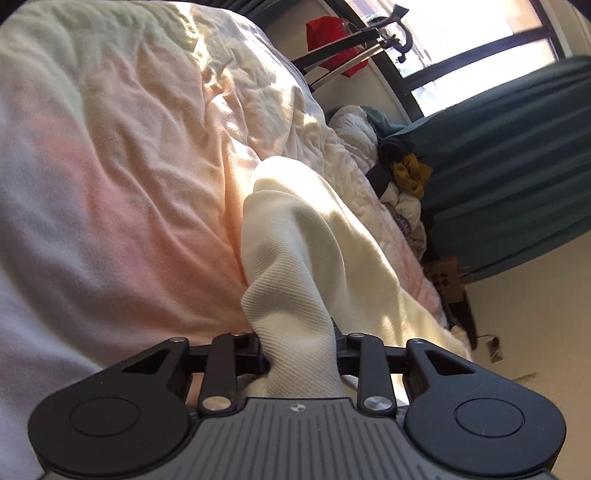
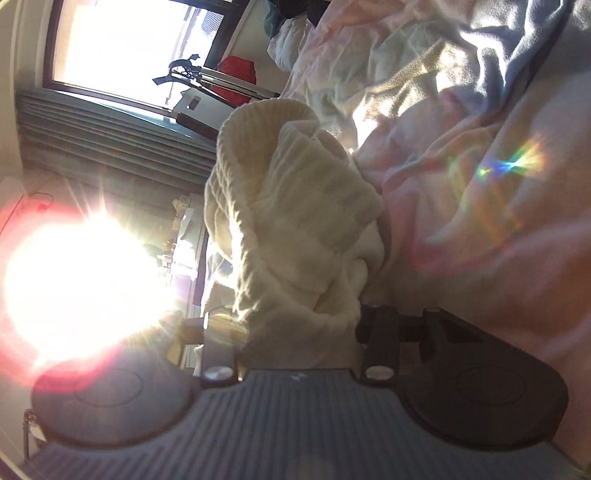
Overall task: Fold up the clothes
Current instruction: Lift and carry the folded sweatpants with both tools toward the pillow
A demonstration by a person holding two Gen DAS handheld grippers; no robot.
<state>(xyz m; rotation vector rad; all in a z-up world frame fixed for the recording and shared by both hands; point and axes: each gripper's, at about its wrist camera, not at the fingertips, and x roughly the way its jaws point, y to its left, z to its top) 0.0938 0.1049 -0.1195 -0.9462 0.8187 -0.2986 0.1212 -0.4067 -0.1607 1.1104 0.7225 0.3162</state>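
Cream ribbed garment [image 1: 295, 266] (bunched, sunlit) pinched in both grippers' closed jaws

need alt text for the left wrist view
The left claw is closed on a bunched cream knit garment that trails away over a rumpled pale bedspread. Beyond the bed are a heap of clothes, a teal curtain and a bright window.

One cream knit garment [image 1: 306, 258], two grippers: left gripper [image 1: 299, 350], right gripper [image 2: 299, 328]. One bed quilt [image 1: 129, 147], one teal curtain [image 1: 517, 147], one red bag [image 1: 332, 40].
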